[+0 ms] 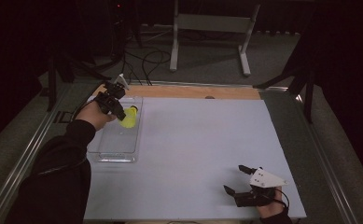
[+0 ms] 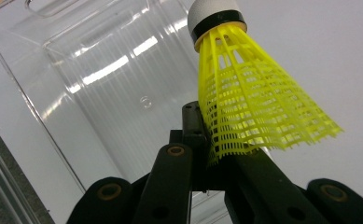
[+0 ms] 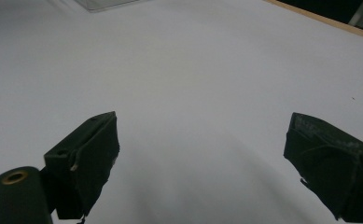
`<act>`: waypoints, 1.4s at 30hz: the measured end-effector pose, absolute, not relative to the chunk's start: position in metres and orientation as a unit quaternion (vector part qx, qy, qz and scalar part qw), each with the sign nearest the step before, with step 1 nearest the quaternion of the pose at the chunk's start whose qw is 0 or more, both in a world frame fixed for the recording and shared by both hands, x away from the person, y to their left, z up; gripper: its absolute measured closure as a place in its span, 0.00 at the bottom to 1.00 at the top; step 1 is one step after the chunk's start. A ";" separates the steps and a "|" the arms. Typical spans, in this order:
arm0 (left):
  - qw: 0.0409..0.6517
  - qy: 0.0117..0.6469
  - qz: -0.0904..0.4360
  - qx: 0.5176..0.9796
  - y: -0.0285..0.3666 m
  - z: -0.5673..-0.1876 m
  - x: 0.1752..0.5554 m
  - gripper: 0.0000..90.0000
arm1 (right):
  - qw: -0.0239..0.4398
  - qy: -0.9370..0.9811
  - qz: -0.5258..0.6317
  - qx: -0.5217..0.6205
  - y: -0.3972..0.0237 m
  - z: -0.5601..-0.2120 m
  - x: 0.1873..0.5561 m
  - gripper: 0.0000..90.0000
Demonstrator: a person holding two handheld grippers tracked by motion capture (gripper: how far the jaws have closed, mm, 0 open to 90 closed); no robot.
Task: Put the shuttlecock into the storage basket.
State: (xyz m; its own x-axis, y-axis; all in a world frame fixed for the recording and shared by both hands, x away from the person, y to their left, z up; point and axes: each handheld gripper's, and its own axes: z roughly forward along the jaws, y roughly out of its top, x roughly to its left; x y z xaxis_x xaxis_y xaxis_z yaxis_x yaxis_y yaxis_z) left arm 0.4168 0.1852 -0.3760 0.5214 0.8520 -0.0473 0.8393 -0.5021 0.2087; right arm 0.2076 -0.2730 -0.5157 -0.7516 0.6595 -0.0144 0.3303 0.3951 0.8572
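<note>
The left hand-held gripper (image 1: 121, 113) hangs over the far end of a clear plastic tray (image 1: 115, 156) at the bench's left side, and we see it pinching a yellow shuttlecock (image 1: 129, 118) by the lower edge of its mesh skirt. In the left gripper view the shuttlecock (image 2: 249, 98) rises from between the black jaws, which are pressed together on the skirt, with its white cork tip and black band pointing away from the hand-held gripper, out past the tray's (image 2: 76, 93) transparent floor. We find the right hand-held gripper (image 1: 237, 179) well apart from it, resting at the near right corner of the pale bench (image 1: 193, 154), its jaws spread wide with nothing but bare bench (image 3: 193, 70) between them.
</note>
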 end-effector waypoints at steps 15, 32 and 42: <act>0.099 0.497 0.017 0.862 0.189 -0.406 0.419 1.00 | 0.179 0.816 0.457 0.303 -0.274 -0.516 0.208 0.11; 0.085 0.500 0.014 0.862 0.186 -0.440 0.425 1.00 | 0.176 0.818 0.456 0.303 -0.273 -0.516 0.208 0.11; 0.080 0.499 0.008 0.863 0.188 -0.447 0.424 0.99 | 0.176 0.818 0.456 0.304 -0.273 -0.516 0.207 0.11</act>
